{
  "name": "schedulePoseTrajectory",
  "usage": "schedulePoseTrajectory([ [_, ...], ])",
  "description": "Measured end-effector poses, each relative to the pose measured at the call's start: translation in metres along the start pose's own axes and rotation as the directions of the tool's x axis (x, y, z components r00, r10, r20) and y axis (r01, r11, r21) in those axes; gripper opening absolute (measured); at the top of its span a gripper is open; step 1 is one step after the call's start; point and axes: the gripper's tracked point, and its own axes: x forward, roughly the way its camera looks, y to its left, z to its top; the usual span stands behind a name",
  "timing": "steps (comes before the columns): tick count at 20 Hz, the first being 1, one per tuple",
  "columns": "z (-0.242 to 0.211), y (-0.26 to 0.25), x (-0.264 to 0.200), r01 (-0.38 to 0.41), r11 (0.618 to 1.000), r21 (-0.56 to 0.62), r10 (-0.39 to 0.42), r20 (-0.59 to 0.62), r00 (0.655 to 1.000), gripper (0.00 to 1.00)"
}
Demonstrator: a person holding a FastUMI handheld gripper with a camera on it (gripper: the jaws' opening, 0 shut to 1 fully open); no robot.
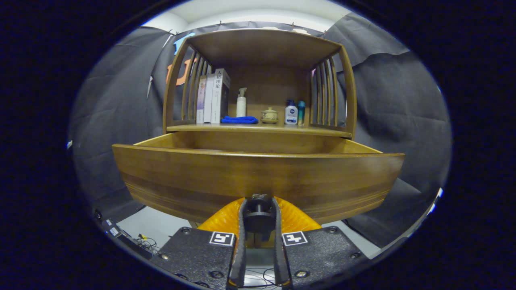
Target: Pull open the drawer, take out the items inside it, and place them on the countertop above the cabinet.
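Drawer stands pulled out from under the countertop of the wooden cabinet; its front panel blocks any look at the contents. On the countertop, left to right: upright books against the left slats, a folded blue cloth lying flat, a white pump bottle just behind it, a small lidded ceramic pot, a white bottle with blue label, a teal bottle touching or just beside it. Gripper sits at the lower middle of the drawer front, fingers drawn close together and clamped on the dark round knob.
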Motion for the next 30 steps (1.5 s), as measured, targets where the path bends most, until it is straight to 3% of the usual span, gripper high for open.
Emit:
schedulePoseTrajectory([
  [16, -0.012, -0.002, -0.023, -0.027, 1.0, -0.009, 0.027, -0.026, 0.999, 0.31],
  [19, -0.01, -0.008, -0.041, -0.032, 0.999, -0.002, 0.032, -0.009, 0.999, 0.46],
  [23, 0.009, -0.026, -0.071, -0.009, 1.0, -0.013, 0.01, 0.057, 0.998, 1.0],
  [30, 0.067, -0.059, -0.121, 0.001, 1.0, 0.015, -0.003, 0.139, 0.99, 1.0],
])
